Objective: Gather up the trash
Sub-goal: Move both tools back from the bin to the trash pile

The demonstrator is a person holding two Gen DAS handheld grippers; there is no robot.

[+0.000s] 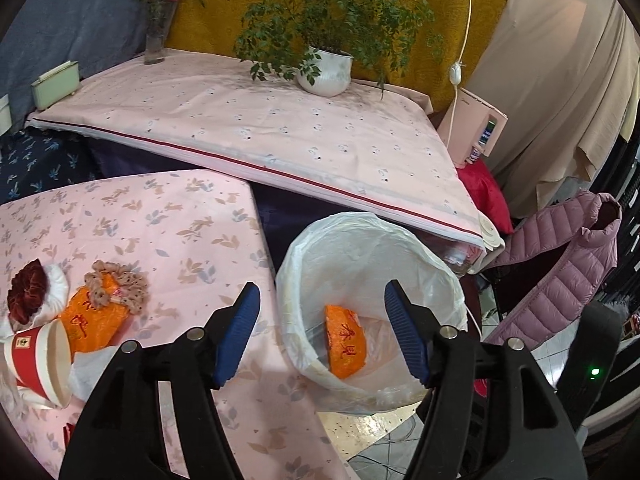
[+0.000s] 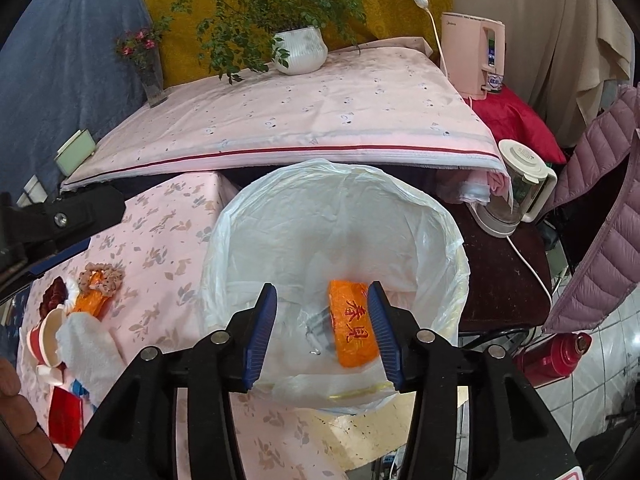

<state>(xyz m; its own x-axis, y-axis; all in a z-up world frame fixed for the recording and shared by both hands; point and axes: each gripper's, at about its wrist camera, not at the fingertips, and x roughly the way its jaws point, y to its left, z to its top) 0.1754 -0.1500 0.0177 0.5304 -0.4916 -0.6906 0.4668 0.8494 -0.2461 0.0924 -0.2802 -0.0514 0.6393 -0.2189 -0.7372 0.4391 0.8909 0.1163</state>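
Observation:
A bin lined with a white plastic bag [image 1: 360, 248] [image 2: 340, 208] stands beside the pink-clothed table. An orange packet [image 1: 346, 342] [image 2: 354, 330] lies inside it. My left gripper [image 1: 320, 332] is open and empty, over the table edge and the bin's rim. My right gripper [image 2: 322, 330] is open and empty, directly above the bin. On the table at left lie another orange packet [image 1: 94, 318] [image 2: 90, 302], a red paper cup [image 1: 38, 358] [image 2: 42, 342] on its side, white tissue [image 2: 86, 346], and scrunchies [image 1: 116, 282].
A higher table [image 1: 260, 128] behind holds a potted plant [image 1: 326, 70], a flower vase [image 1: 156, 40] and a green box [image 1: 54, 82]. A kettle [image 2: 516, 184], a pink appliance [image 2: 472, 56], a red flask [image 2: 552, 356] and a pink jacket [image 1: 560, 280] stand at right.

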